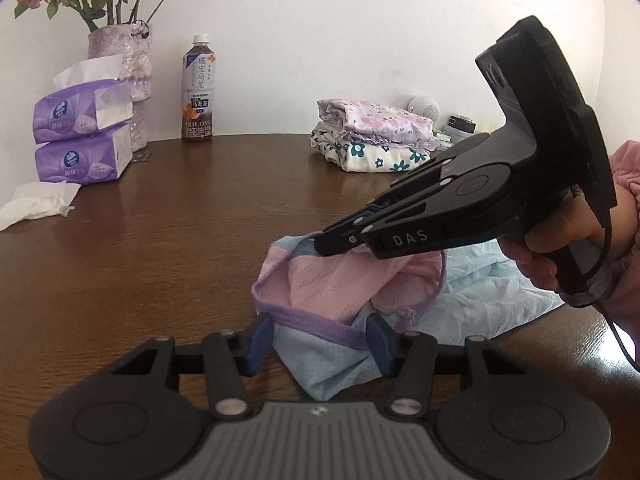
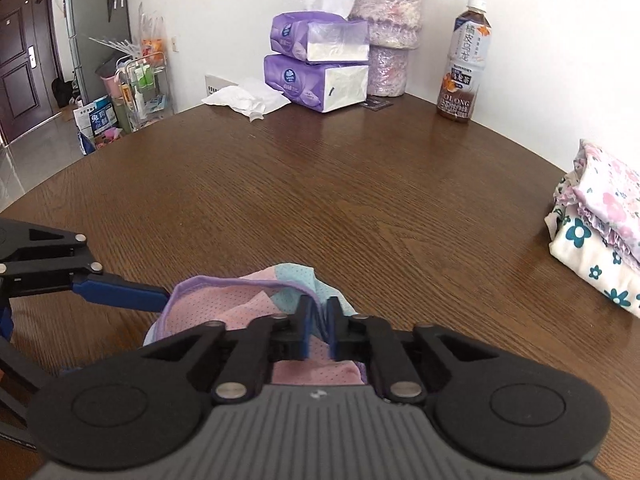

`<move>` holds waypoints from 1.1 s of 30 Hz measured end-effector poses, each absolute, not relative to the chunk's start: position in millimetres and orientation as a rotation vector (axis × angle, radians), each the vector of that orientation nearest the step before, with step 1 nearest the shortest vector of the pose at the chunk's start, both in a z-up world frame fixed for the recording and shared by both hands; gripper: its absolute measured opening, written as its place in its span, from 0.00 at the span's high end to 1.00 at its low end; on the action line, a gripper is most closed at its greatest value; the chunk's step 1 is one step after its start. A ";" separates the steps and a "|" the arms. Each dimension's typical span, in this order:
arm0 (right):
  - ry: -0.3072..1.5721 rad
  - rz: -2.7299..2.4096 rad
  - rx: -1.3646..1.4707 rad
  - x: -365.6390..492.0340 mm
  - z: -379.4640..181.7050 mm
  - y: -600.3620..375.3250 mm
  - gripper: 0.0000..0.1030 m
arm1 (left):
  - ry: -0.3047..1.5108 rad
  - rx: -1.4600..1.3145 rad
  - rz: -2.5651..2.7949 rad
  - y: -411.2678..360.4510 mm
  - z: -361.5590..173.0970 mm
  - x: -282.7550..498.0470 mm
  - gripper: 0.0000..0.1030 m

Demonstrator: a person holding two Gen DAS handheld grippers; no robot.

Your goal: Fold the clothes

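Brown wooden table (image 2: 320,184): folded floral clothes stack (image 1: 372,136) at 1 o'clock. Your right gripper (image 2: 318,320) pinches the pink-blue mesh garment (image 1: 328,284); your left gripper (image 1: 320,338) straddles it, spread.

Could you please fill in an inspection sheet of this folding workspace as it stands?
Surface: dark wooden table.
Job's things: pink-and-blue garment crumpled at the near edge; folded floral stack at the back.
Clutter: tissue packs, loose tissue, tea bottle, vase.
Grippers: right gripper shut on the garment's edge; left gripper with jaws open around the purple waistband.
Cables: black cable at the right gripper's handle.
Surroundings: white wall, door, cluttered rack.
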State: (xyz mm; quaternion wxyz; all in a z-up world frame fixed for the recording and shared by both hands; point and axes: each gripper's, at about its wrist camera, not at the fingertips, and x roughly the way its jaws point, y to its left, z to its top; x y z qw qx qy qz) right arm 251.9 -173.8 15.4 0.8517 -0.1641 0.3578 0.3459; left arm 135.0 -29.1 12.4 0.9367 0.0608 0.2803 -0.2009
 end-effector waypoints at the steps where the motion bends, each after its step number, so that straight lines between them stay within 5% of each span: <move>1: 0.745 0.730 -0.357 250.3 15.8 -173.3 0.95 | 0.566 0.137 -0.416 -31.3 12.5 133.2 0.80; 6: 0.735 0.704 -0.335 253.2 16.4 -180.3 0.97 | 0.533 0.203 -0.441 -42.6 12.7 124.5 0.90; 22: 0.707 0.644 -0.189 259.2 22.6 -209.3 0.97 | 0.516 0.341 -0.468 -67.5 5.2 118.7 0.81; 28: 0.694 0.637 -0.106 257.7 27.5 -221.9 0.90 | 0.466 0.311 -0.486 -62.4 12.0 111.0 0.41; 31: 0.688 0.634 -0.064 256.9 29.9 -228.2 0.61 | 0.402 0.234 -0.479 -45.9 23.0 101.4 0.25; 33: 0.645 0.638 -0.029 245.7 41.8 -239.8 0.57 | 0.385 0.185 -0.461 -35.1 27.3 100.1 0.25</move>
